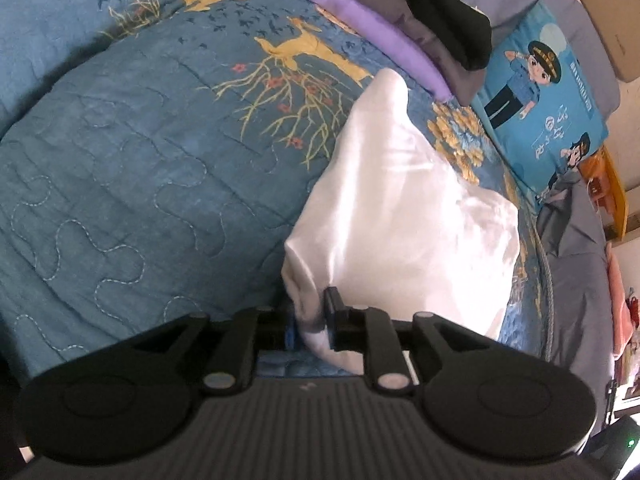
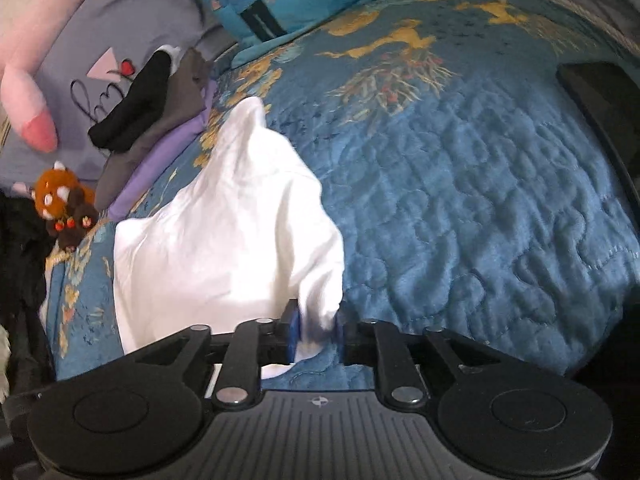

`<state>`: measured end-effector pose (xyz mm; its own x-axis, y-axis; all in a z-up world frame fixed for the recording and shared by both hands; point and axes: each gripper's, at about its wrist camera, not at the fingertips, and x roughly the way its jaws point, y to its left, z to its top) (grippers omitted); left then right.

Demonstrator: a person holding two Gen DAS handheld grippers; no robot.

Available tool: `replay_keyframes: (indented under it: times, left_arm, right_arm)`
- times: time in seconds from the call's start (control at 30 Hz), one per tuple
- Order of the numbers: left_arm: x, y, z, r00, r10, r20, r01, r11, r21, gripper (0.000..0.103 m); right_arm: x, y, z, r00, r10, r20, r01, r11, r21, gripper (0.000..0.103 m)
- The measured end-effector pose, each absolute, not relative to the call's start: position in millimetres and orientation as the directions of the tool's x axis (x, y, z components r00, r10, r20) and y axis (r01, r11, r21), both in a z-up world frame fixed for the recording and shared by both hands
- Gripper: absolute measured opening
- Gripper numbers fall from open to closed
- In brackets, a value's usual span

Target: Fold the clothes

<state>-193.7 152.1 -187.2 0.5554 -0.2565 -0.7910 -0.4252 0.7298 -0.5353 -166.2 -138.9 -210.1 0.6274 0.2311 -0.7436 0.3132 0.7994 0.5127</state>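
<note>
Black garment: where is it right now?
The black garment tops the folded pile over grey and purple clothes, upper right in the left wrist view, beside the cartoon pillow.

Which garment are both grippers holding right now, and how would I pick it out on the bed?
Start from the blue quilted bedspread with yellow deer. Near the stack of folded clothes lies a white garment, its near edge pinched in both the left gripper and the right gripper. It is the only white piece; the stacked ones are purple, grey and black.
</note>
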Motion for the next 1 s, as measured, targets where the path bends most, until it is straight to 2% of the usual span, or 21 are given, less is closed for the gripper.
replay_keyframes:
  times: [0.03,0.07,0.17,0.23,0.3,0.37,0.43,0.53,0.6,0.67,0.83,1.0]
  left_arm:
    - [-195,156,-184,0.557,-0.255,-0.791,-0.430,0.726,-0.537,0.035]
    - [-199,161,-179,0.564,-0.245,-0.788,-0.430,0.728,-0.534,0.046]
    - [-215,181,-158,0.604,-0.195,-0.773,-0.424,0.743,-0.519,0.059]
    - [-223,195,-140,0.638,-0.166,-0.752,-0.408,0.755,-0.513,0.060]
    - [-219,200,-125,0.652,-0.227,-0.723,-0.331,0.773,-0.542,0.064]
    - [-205,185,-113,0.650,-0.361,-0.669,-0.188,0.777,-0.601,0.074]
    - [-188,164,-103,0.618,-0.476,-0.626,-0.045,0.774,-0.631,0.080]
    - [-159,124,-100,0.528,-0.548,-0.648,0.115,0.803,-0.585,0.080]
    - [-143,105,-108,0.459,-0.526,-0.716,0.176,0.844,-0.507,0.080]
    - [-132,90,-115,0.401,-0.495,-0.771,0.248,0.869,-0.428,0.080]
    - [-123,84,-122,0.341,-0.456,-0.822,0.434,0.852,-0.292,0.080]
    - [-106,76,-125,0.315,-0.446,-0.838,0.574,0.793,-0.206,0.088]
  right_arm:
    - [-168,-143,-208,0.627,0.226,-0.745,0.330,0.790,0.517,0.028]
    - [-171,-149,-203,0.631,0.214,-0.746,0.352,0.778,0.521,0.035]
    - [-185,-166,-179,0.665,0.137,-0.734,0.372,0.792,0.484,0.037]
    - [-188,-167,-161,0.701,0.120,-0.703,0.307,0.839,0.449,0.037]
    - [-186,-162,-146,0.728,0.149,-0.670,0.204,0.885,0.418,0.039]
    - [-178,-149,-135,0.733,0.235,-0.639,0.047,0.919,0.392,0.040]
    - [-169,-123,-130,0.719,0.304,-0.625,-0.135,0.943,0.304,0.040]
    - [-158,-81,-131,0.679,0.385,-0.625,-0.400,0.908,0.126,0.039]
    - [-153,-61,-139,0.646,0.389,-0.657,-0.535,0.844,-0.026,0.038]
    - [-149,-51,-145,0.616,0.392,-0.683,-0.625,0.771,-0.120,0.037]
    - [-138,-53,-148,0.551,0.408,-0.728,-0.755,0.616,-0.225,0.040]
    - [-126,-51,-149,0.494,0.434,-0.753,-0.802,0.561,-0.203,0.052]
